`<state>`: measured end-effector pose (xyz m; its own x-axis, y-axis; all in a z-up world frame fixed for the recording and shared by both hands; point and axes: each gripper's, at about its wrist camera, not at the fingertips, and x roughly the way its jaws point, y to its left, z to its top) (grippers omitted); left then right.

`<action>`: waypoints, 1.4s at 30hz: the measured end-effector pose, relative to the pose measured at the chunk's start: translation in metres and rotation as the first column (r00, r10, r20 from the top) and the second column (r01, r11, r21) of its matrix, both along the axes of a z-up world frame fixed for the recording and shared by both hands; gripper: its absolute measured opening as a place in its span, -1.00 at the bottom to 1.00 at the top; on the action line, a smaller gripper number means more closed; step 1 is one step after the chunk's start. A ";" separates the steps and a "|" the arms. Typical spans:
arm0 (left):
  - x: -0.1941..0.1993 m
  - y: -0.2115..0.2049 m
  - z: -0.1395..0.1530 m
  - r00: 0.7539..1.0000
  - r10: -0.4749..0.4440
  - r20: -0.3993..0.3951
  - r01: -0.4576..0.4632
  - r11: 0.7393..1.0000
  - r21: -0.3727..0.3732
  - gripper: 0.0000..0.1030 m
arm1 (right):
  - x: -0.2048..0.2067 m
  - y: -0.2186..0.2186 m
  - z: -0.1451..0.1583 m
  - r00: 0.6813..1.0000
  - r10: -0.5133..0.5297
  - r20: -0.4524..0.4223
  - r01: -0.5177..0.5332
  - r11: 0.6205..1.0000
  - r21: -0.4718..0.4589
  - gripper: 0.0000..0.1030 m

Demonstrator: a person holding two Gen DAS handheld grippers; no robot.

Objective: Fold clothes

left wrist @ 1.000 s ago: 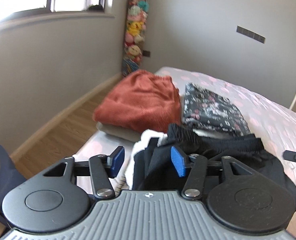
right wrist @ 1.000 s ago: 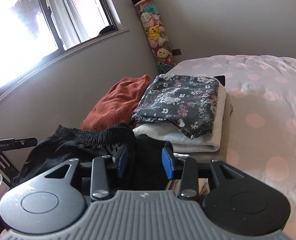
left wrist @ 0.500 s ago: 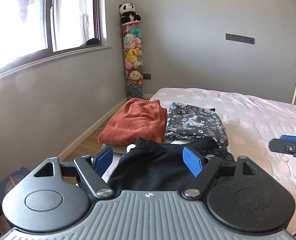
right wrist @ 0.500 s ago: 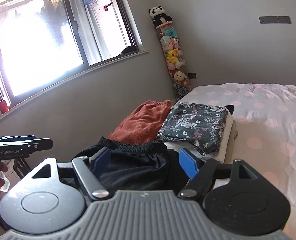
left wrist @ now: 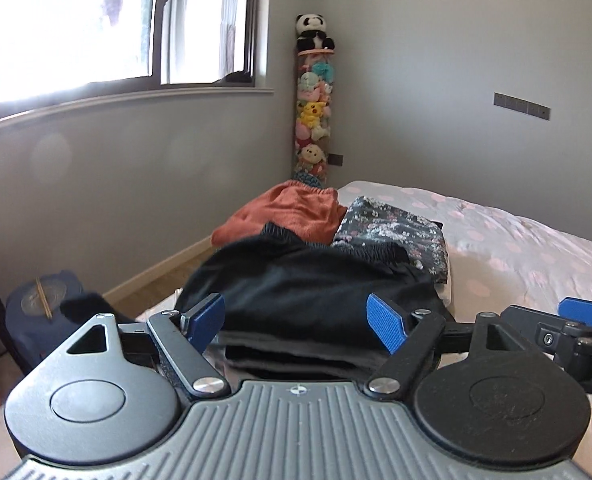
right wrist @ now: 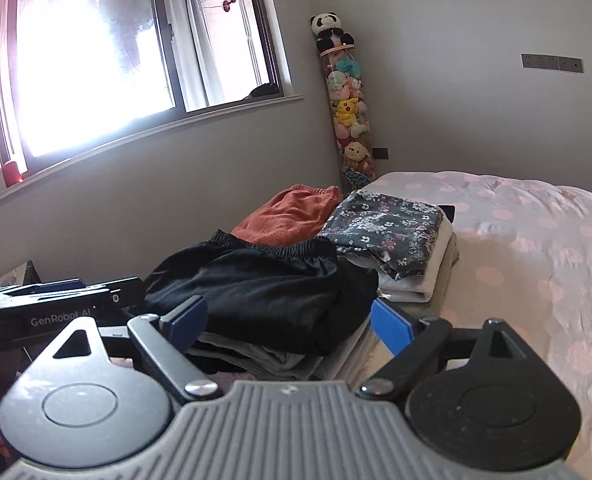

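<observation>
A folded black garment with an elastic waistband (left wrist: 316,280) lies on top of a low pile at the near corner of the bed; it also shows in the right wrist view (right wrist: 263,284). My left gripper (left wrist: 296,322) is open and empty, its blue pads (left wrist: 388,326) standing apart just short of the black garment. My right gripper (right wrist: 287,320) is open and empty too, close in front of the same pile. Behind lie a folded rust-red garment (left wrist: 287,210) and a folded dark floral garment (right wrist: 384,224) on white and beige folded pieces.
The bed has a pale cover with pink dots (right wrist: 528,240). A tall clear tube of plush toys (right wrist: 346,112) stands in the corner under a panda. A window (right wrist: 95,60) is at the left. A dark blue bag (left wrist: 43,304) sits on the wooden floor.
Both grippers have opened wider and drawn back from the black garment, which now lies flat on the pile. Both views have risen and show more of the room.
</observation>
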<state>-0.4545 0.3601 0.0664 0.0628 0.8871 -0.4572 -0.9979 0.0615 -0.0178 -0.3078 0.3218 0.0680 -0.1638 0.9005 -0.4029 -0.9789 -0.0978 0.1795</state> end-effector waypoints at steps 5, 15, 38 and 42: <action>0.011 -0.012 -0.025 0.999 0.020 -0.031 -0.021 0.999 -0.033 0.51 | -0.003 -0.013 -0.010 0.999 -0.012 0.038 0.012 1.000 -0.012 0.83; 0.027 -0.027 -0.050 0.999 0.019 -0.046 -0.022 0.998 -0.066 0.51 | 0.000 -0.025 -0.030 0.999 -0.037 -0.008 0.037 0.997 -0.067 0.83; 0.037 -0.034 -0.055 0.999 -0.016 -0.031 0.013 0.996 -0.086 0.51 | 0.004 -0.030 -0.039 0.999 -0.041 -0.023 0.040 0.996 -0.080 0.85; 0.037 -0.035 -0.053 0.999 -0.018 -0.032 0.015 0.996 -0.083 0.51 | 0.004 -0.031 -0.038 0.999 -0.040 -0.025 0.038 0.996 -0.078 0.85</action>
<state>-0.4173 0.3246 0.0133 0.0612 0.8450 -0.5313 -0.9969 0.0777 0.0089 -0.3041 0.2913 0.0301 -0.1403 0.8726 -0.4679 -0.9765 -0.0439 0.2108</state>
